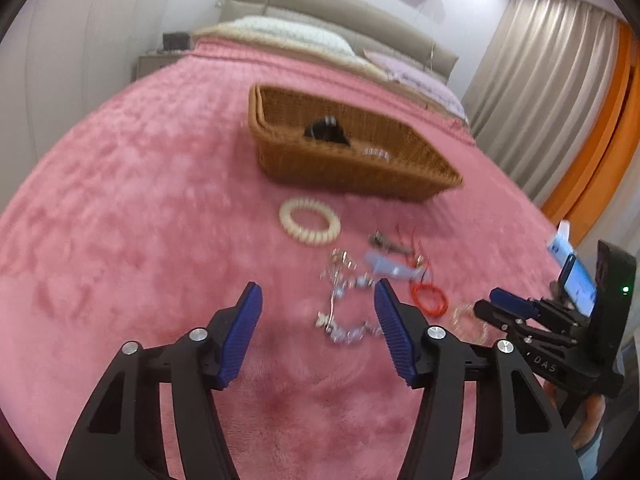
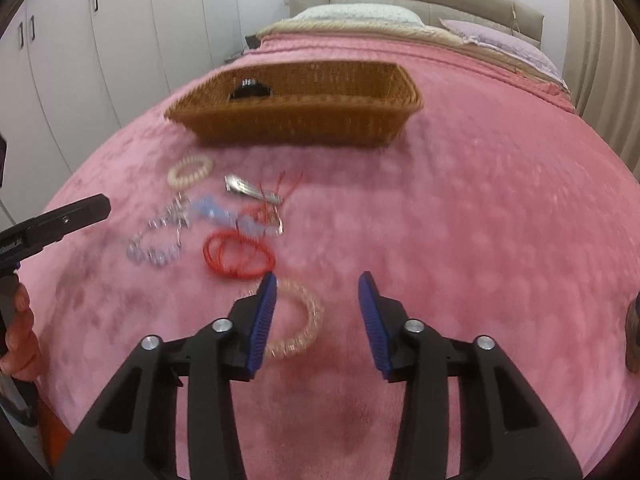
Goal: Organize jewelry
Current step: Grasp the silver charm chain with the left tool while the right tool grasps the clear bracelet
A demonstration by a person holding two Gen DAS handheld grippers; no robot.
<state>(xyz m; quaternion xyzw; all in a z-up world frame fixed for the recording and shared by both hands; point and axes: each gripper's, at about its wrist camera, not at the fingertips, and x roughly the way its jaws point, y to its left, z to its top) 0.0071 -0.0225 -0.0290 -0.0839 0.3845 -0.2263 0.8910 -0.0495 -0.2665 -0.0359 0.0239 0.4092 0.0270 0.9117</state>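
Jewelry lies on a pink bedspread in front of a wicker basket (image 1: 280, 148) (image 2: 304, 120). A cream spiral bracelet (image 1: 310, 226) (image 2: 190, 171), a silver chain (image 1: 344, 312) (image 2: 158, 240), a blue clip (image 1: 386, 266) (image 2: 216, 212), a metal hair clip (image 1: 390, 244) (image 2: 248, 190), a red cord loop (image 1: 430, 298) (image 2: 238, 256) and a clear beaded bracelet (image 2: 300, 320) are there. My left gripper (image 1: 318, 294) is open, empty, over the silver chain. My right gripper (image 2: 316, 280) is open, empty, its left finger over the clear bracelet.
The basket holds a black item (image 1: 326, 132) (image 2: 248, 90) and a clear bracelet (image 1: 376, 154). Pillows (image 2: 360, 14) and headboard are at the far end. White wardrobes (image 2: 80, 40) stand left, curtains (image 1: 560, 100) right. The right gripper body shows in the left wrist view (image 1: 560, 320).
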